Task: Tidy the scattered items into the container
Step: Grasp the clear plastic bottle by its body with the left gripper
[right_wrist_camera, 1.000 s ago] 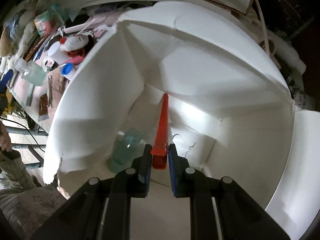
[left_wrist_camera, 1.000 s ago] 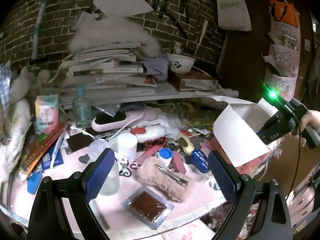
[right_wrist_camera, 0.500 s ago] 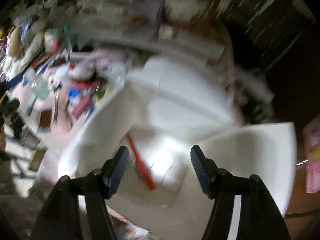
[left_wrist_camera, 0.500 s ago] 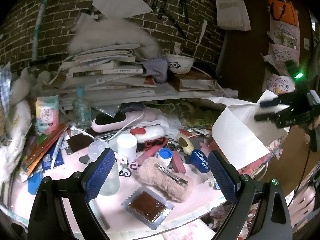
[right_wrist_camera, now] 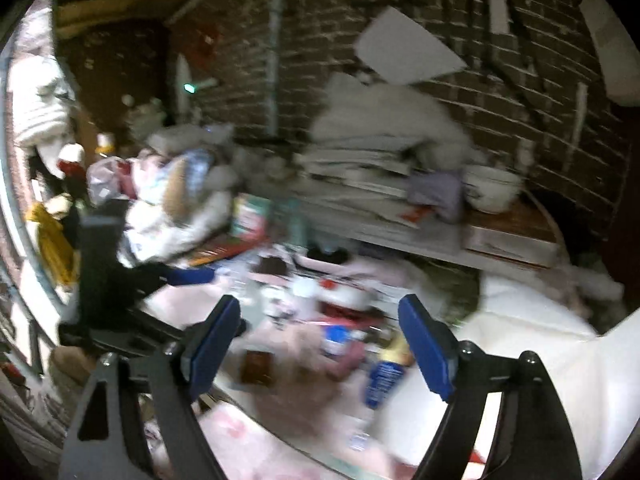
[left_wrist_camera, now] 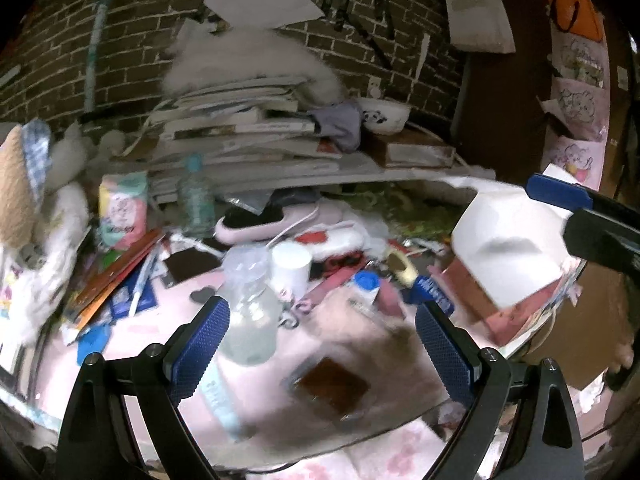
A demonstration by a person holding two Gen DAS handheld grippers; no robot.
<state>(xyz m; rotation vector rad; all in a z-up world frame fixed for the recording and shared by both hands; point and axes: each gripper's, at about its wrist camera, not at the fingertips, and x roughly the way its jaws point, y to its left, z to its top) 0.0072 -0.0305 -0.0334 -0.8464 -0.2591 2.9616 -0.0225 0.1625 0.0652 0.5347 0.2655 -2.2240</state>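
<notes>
**Scattered items wait beside the white box**

Scattered items cover the pink table [left_wrist_camera: 132, 336]; the white box [left_wrist_camera: 508, 240] stands at its right edge. A clear bottle [left_wrist_camera: 250, 320] looks light, rigid and slippery: best gripped at its neck. Left gripper [left_wrist_camera: 320, 348] and right gripper [right_wrist_camera: 320, 344] both gape, empty. A second ago the right one held a red clip inside the box.
</notes>
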